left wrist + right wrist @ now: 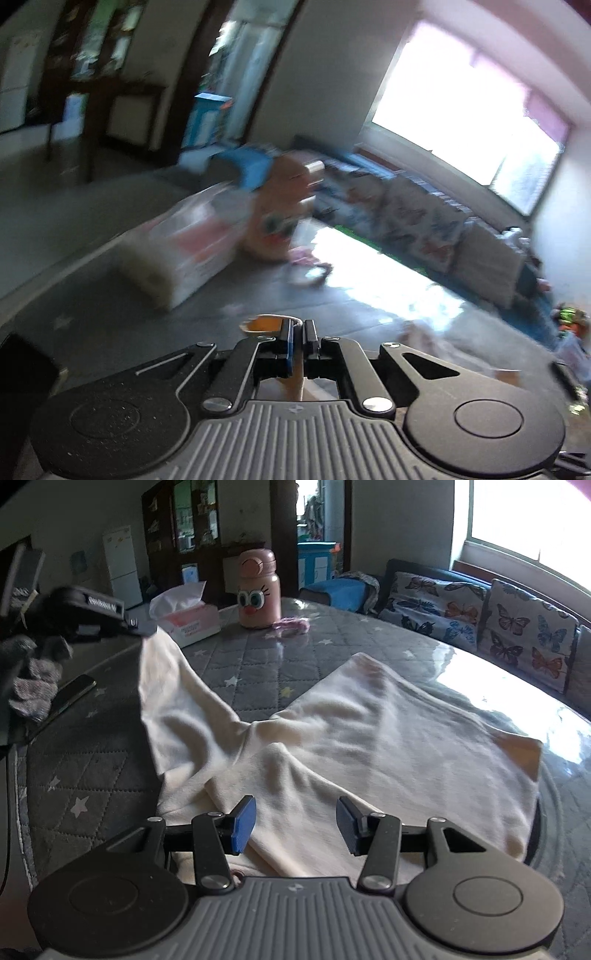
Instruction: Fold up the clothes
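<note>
A cream garment [332, 738] lies spread on the grey quilted table [92, 775]. In the right wrist view my left gripper [136, 626] is at the upper left, shut on one end of the garment and holding it lifted off the table. My right gripper [295, 827] is open and empty, its blue pads [243, 823] just above the garment's near edge. In the blurred left wrist view my left gripper [298, 343] has its jaws closed on a thin strip of the cream cloth [295, 384].
A tissue box [192, 622], a pink cartoon bottle [258, 590] and a pink cord [291, 624] stand at the table's far side. A dark phone [70, 694] lies at the left. A sofa with butterfly cushions [517, 635] runs under the window.
</note>
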Demonstrator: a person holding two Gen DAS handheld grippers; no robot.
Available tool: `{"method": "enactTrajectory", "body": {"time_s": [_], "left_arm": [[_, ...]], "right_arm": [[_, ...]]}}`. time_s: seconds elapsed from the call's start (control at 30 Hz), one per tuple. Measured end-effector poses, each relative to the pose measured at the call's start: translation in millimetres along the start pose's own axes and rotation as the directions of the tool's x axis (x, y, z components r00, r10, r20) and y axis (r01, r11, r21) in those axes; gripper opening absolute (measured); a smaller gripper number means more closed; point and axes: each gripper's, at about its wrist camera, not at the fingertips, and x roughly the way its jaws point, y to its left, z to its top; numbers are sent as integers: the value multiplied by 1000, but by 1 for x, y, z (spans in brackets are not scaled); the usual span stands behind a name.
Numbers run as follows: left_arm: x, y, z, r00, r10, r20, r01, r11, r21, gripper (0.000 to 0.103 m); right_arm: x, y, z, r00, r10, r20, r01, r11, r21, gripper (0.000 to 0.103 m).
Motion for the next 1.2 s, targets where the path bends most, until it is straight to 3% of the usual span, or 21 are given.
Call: {"method": "enactTrajectory", "body": {"time_s": [0.2, 0.37, 0.5, 0.7, 0.87, 0.93, 1.03, 1.2], "left_arm": [[-17, -77, 3, 980, -198, 12, 196, 976, 97, 5], [-21, -135, -12, 940, -338, -43, 341, 925, 168, 5], [-20, -178, -31, 894, -434, -111, 448, 870, 207, 5], [-4, -211, -65, 835, -483, -262, 541, 807, 237, 6], [-5, -218, -89, 803, -480, -353, 579, 768, 274, 11], [-10, -213, -92, 811, -470, -350, 571, 768, 291, 16], [-13, -196, -85, 823, -463, -328, 553, 784, 280, 34], [-22, -158, -77, 876, -390, -285, 471, 821, 324, 32]], "right_arm": [[-24, -21, -13, 999, -32, 38, 30, 998, 54, 49], [-40, -40, -26, 997, -59, 59, 52, 993, 102, 49], [-50, -55, -35, 994, -84, 70, 74, 987, 140, 49], [-57, -74, -49, 992, -116, 55, 103, 976, 192, 49], [-64, -83, -57, 989, -139, 50, 125, 967, 223, 49], [-67, -86, -58, 987, -149, 51, 133, 963, 233, 49], [-71, -89, -59, 985, -163, 60, 143, 958, 247, 49], [-75, -91, -58, 985, -158, 71, 133, 954, 268, 47]]}}
